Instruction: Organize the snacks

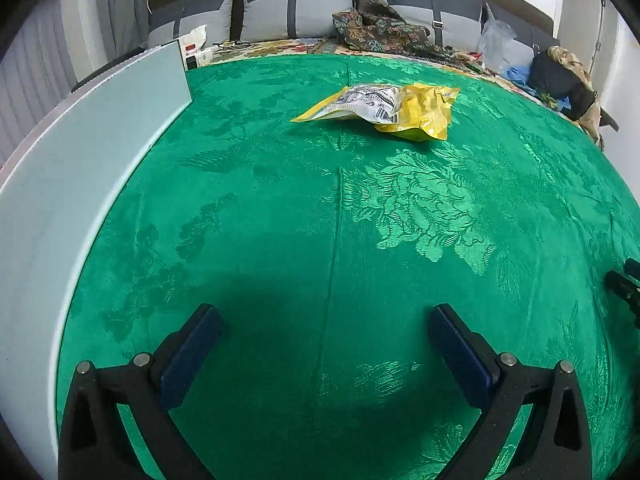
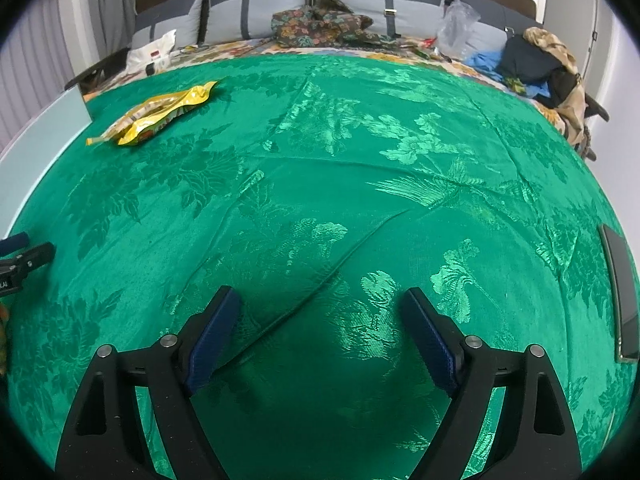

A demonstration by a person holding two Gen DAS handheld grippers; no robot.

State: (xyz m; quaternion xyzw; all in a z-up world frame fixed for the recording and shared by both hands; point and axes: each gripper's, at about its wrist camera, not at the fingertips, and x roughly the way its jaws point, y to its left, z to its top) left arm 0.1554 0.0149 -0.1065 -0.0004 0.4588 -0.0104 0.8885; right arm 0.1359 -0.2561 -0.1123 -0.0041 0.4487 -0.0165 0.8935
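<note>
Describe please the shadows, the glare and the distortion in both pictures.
Left wrist view: a dark shadow on the green cloth between the open left tongs; the fisheye bends the pale board. Right wrist view: bright sheen on the cloth by the open right tongs; black corners; the yellow snack bag stays sharp.

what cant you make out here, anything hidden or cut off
- Yellow snack bag: both views show it far off, its print too small to read.
- Pale panel: left wrist view, cut off by the left edge, so what it is stays unclear.
- Dark flat object: right wrist view, cropped at the right rim.
- Clutter beyond the green cloth: small and distorted.
</note>
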